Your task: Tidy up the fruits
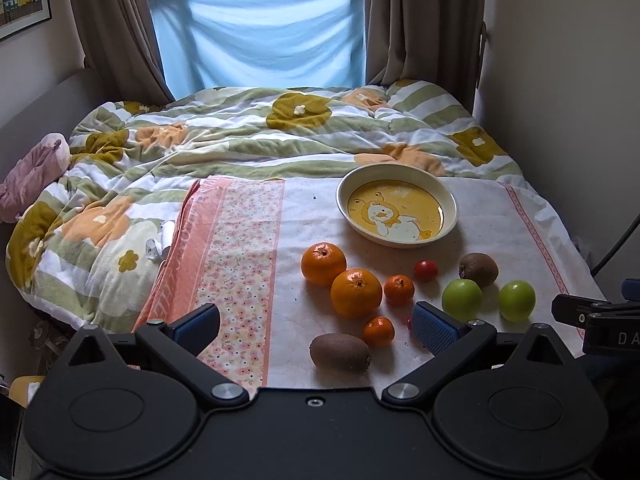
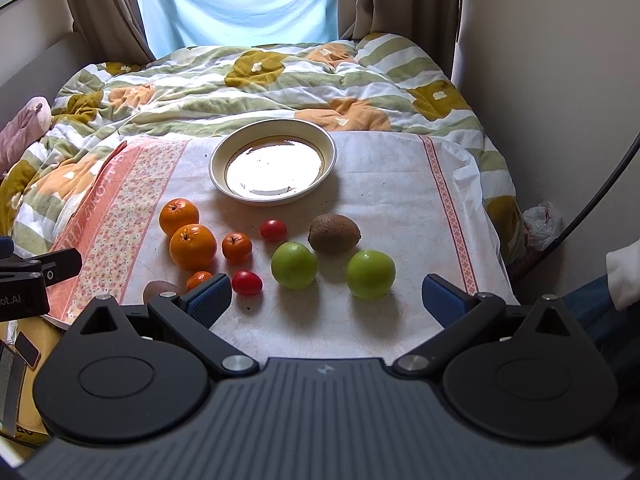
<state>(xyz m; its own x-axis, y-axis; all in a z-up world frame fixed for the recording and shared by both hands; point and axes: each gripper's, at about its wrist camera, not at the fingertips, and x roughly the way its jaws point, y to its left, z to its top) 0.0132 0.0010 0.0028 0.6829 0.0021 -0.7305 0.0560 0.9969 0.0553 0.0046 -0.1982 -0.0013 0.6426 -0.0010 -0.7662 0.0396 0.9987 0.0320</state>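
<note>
A cream bowl (image 1: 450, 200) (image 2: 224, 148) with a duck picture stands empty at the back of a white cloth. In front lie two big oranges (image 1: 356, 292) (image 2: 193, 246), two small mandarins (image 1: 399, 289) (image 2: 237, 246), two green apples (image 1: 461, 299) (image 2: 294, 265), two kiwis (image 1: 339, 352) (image 2: 334, 233) and two cherry tomatoes (image 1: 425, 270) (image 2: 247, 282). My left gripper (image 1: 316, 330) is open and empty, hovering over the near kiwi. My right gripper (image 2: 326, 300) is open and empty, just short of the apples.
The cloth (image 1: 300, 216) with pink flowered borders covers a bed with a flowered quilt (image 1: 240, 132). A pink plush toy (image 1: 32, 172) lies at the left. Walls close in at the right, and a curtained window (image 1: 260, 40) is behind.
</note>
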